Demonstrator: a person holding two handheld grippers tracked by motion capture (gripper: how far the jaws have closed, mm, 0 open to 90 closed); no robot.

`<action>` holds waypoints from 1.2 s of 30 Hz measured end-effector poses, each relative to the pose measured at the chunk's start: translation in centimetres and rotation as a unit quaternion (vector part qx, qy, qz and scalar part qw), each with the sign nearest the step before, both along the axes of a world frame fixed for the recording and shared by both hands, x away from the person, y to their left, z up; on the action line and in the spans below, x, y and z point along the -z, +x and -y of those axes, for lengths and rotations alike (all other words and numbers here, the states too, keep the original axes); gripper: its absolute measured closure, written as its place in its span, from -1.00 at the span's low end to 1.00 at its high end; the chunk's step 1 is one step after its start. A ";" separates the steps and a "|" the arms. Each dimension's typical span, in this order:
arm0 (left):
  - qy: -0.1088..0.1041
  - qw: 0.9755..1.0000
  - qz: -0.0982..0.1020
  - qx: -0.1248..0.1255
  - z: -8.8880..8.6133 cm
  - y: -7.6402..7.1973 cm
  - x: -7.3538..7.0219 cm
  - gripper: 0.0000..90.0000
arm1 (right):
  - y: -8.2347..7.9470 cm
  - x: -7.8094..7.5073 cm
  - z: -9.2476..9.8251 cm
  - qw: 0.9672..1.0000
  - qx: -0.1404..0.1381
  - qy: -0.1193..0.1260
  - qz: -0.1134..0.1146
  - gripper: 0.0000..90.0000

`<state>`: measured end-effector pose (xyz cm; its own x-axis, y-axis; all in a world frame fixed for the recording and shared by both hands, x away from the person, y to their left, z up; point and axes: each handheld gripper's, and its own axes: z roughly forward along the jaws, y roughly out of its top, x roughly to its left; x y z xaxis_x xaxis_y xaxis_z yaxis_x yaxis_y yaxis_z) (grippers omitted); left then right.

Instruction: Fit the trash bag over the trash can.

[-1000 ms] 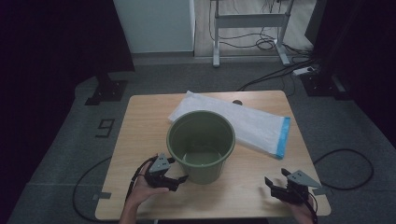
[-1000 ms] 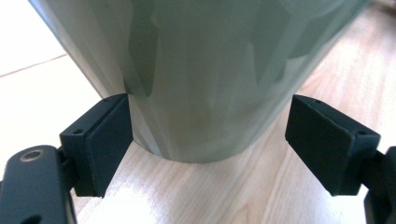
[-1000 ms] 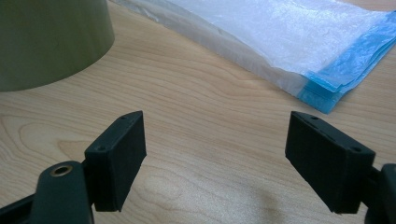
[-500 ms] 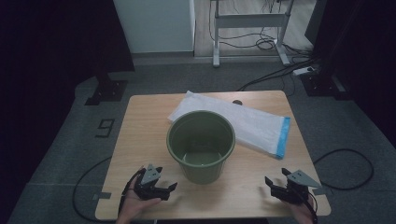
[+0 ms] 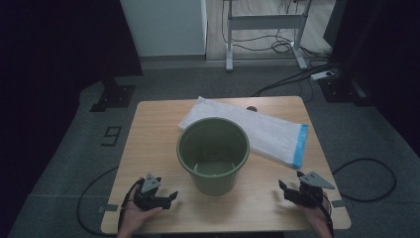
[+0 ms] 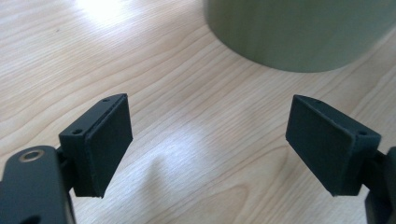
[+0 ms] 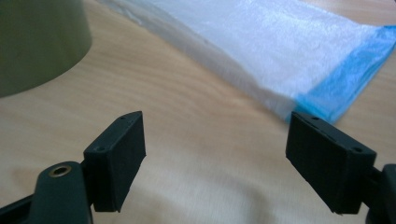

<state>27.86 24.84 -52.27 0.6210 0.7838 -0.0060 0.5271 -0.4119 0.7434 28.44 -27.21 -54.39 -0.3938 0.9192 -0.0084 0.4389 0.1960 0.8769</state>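
A green bucket (image 5: 213, 153) stands upright in the middle of the wooden table (image 5: 148, 144), with nothing visible inside it. Behind it and to its right lies a flat white bag with a blue end (image 5: 267, 133). My left gripper (image 5: 166, 198) rests near the table's front left edge, open and empty, its jaws aimed toward the bucket's base (image 6: 299, 32). My right gripper (image 5: 285, 191) sits near the front right edge, open and empty. Along its jaws I see the bag's blue end (image 7: 348, 70) ahead and the bucket's wall (image 7: 37, 42) to the left.
The table stands on grey carpet. A black stand base (image 5: 113, 96) sits on the floor at back left. A metal desk frame (image 5: 262, 25) and cables (image 5: 297, 74) lie behind the table. A cable (image 5: 369, 173) loops on the floor at the right.
My left gripper has pulled back from beside the bucket to the table's front left edge. The right gripper has barely moved. The bucket and bag stay put.
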 end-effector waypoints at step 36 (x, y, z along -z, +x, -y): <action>-0.007 0.999 -0.024 -0.022 -1.8 -1.1 1.7 -0.65 | 10.3 1.0 -2.3 0.996 -0.021 -0.030 -0.085 0.67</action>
<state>26.78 26.61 -53.93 0.5839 0.8105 -0.0450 0.5793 -0.3773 0.7225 38.73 -24.90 -55.34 -0.4319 0.9019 0.0071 0.5697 0.2667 0.7774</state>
